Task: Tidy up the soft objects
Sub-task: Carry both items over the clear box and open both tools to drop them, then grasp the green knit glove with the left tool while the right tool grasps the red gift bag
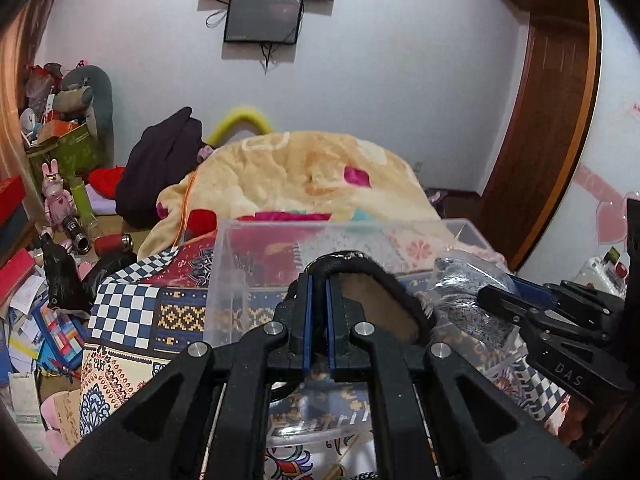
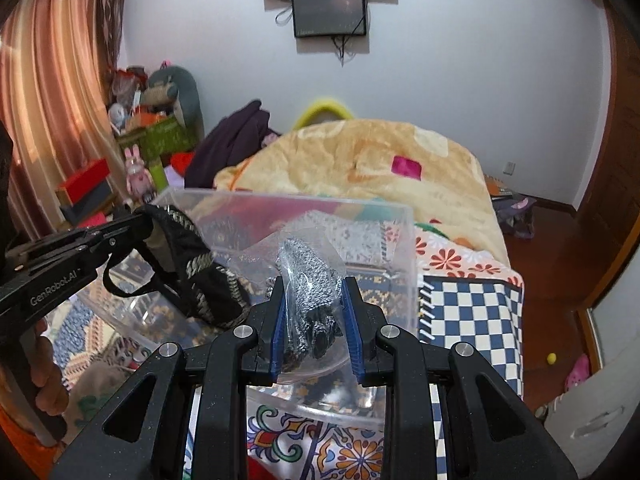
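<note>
A clear plastic bin (image 1: 224,280) stands on the patterned bedspread; it also shows in the right wrist view (image 2: 406,248). My left gripper (image 1: 318,280) is shut on the rim of a black fabric pouch with a tan lining (image 1: 380,312) and holds it over the bin. The pouch (image 2: 192,272) hangs from that gripper in the right wrist view. My right gripper (image 2: 314,300) is shut on a clear bag of grey knit fabric (image 2: 310,280), also over the bin. The bag shows at the right of the left wrist view (image 1: 464,304).
A beige blanket (image 1: 312,172) is heaped on the bed behind the bin. A dark garment (image 1: 160,168) lies at its left. A cluttered bedside area with toys and boxes (image 1: 60,200) is at left. A wooden door (image 1: 552,120) is at right.
</note>
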`<state>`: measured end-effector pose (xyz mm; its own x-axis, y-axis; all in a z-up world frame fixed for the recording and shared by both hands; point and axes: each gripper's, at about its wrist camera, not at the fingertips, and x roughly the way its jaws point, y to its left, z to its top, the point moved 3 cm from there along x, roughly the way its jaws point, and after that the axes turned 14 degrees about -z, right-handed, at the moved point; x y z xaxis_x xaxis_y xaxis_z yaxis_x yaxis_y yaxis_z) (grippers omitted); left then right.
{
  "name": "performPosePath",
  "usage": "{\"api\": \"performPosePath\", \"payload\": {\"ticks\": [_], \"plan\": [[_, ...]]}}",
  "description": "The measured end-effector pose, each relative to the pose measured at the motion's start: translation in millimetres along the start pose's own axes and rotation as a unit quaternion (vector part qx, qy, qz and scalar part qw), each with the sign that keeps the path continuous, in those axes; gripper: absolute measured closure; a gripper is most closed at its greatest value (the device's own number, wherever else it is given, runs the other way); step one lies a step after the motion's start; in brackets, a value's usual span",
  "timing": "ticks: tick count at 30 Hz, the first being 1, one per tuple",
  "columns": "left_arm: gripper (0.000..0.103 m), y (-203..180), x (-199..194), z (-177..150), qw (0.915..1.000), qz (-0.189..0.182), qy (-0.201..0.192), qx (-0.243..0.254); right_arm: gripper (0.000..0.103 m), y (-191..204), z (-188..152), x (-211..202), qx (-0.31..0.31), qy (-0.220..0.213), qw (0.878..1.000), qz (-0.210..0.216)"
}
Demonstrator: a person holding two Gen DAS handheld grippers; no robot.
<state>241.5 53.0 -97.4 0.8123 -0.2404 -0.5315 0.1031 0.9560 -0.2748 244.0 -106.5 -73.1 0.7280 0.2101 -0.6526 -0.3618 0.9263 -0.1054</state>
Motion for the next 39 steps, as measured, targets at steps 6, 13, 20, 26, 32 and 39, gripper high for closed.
{"api": "performPosePath", "payload": {"ticks": [6,13,20,26,32,39], "plan": [[0.098,-3.0,6.9,-9.1,0.9992,0.000,0.030,0.025,0.076,6.6,-0.8,4.3,-0.011,0.019,1.000,0.002],[0.086,-5.8,-4.4,-22.0,0.9985,-0.024,0.043,0.026,0.070,5.8,-2.4,-10.7,-0.012,0.012,1.000,0.010],[0.066,-11.8,-32.8,-24.9,0.9984,-0.038,0.029,0.028,0.061,-1.1,0.6,-42.3,-0.008,-0.029,0.999,0.013],[0.047,-22.5,-63.8,-23.7,0.9983,-0.043,0.001,0.040,0.049,-3.6,-6.8,-76.2,-0.004,-0.064,0.998,0.023],[0.031,-35.5,-88.3,-38.7,0.9973,-0.052,-0.014,0.049,0.041,1.4,-22.9,-95.2,-0.006,-0.082,0.996,0.028],[0.028,-46.5,-96.1,-72.7,0.9967,-0.059,-0.006,0.056,0.039,5.0,-52.0,-90.7,0.004,-0.060,0.997,0.042]]}}
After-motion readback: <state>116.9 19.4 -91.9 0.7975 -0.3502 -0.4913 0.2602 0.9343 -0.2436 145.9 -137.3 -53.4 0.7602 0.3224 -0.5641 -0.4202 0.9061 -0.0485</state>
